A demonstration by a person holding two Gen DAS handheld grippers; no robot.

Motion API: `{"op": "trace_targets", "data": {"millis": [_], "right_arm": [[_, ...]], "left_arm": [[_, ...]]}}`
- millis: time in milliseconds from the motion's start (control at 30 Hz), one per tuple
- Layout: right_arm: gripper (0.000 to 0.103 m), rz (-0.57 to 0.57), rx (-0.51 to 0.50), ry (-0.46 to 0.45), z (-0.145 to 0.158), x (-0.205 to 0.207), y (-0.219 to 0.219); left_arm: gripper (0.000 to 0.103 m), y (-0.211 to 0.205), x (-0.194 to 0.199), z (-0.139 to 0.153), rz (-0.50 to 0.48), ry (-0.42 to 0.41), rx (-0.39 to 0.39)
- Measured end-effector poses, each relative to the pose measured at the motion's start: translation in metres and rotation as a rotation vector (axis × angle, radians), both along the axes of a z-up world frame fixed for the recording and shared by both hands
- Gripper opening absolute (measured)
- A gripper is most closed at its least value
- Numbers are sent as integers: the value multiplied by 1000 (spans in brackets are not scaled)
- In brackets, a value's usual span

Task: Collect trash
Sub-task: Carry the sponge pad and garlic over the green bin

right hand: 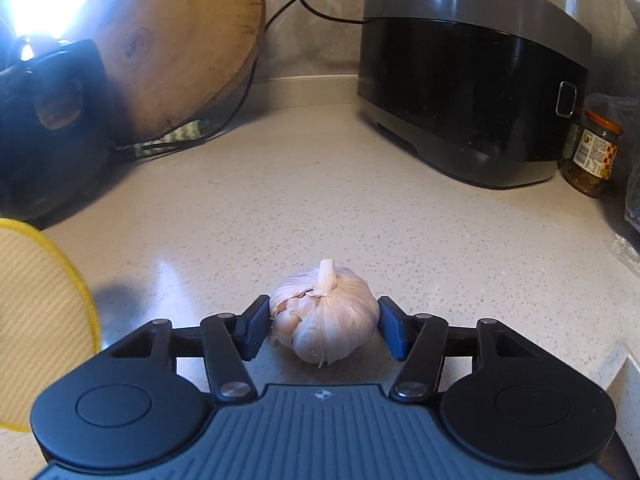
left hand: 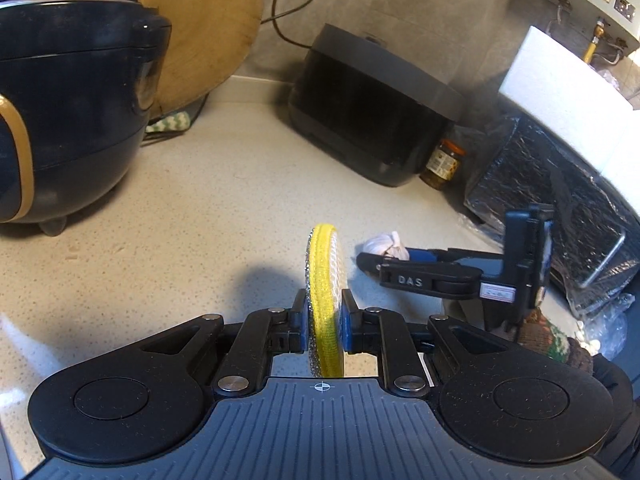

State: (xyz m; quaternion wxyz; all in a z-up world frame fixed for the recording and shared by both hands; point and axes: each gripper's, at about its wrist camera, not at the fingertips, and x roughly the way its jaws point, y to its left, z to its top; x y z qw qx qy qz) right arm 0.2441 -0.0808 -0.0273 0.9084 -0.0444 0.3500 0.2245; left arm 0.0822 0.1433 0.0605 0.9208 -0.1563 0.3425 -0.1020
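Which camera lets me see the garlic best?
The right wrist view. There the garlic sits whole and close between the right gripper fingers, stem and papery skin clear. The left wrist view shows only a small pale part of it, partly hidden behind the right gripper.

Your left gripper (left hand: 325, 320) is matte black: two round housings, silver screws on the linkage arms, blue finger pads (left hand: 347, 330), and a ribbed grey-blue base with a small crosshair mark. Your right gripper (right hand: 324, 326) looks identical; its side reads "DAS" beside a small label, possibly red-edged.
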Motion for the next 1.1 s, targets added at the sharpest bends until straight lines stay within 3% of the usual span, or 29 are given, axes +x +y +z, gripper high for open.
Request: {"op": "trace_targets", "data": {"millis": [167, 333, 500, 600, 767, 933, 1100], "right_arm": [[57, 49, 76, -20, 17, -22, -12], [57, 82, 139, -94, 40, -62, -39], [57, 34, 178, -169, 48, -103, -89], [58, -33, 194, -181, 37, -122, -126], [57, -196, 145, -168, -8, -159, -191], [58, -341, 37, -22, -73, -187, -253], [58, -414, -5, 158, -141, -195, -293]], "left_arm": [[19, -1, -3, 2, 26, -2, 4], [19, -19, -14, 17, 7, -70, 5], [19, -64, -28, 26, -97, -139, -3], [19, -99, -36, 14, -200, -149, -58], [19, -169, -37, -49, -387, -80, -134], [19, -236, -3, -152, -485, 158, -171], [19, -297, 35, -278, -491, 380, -96]]}}
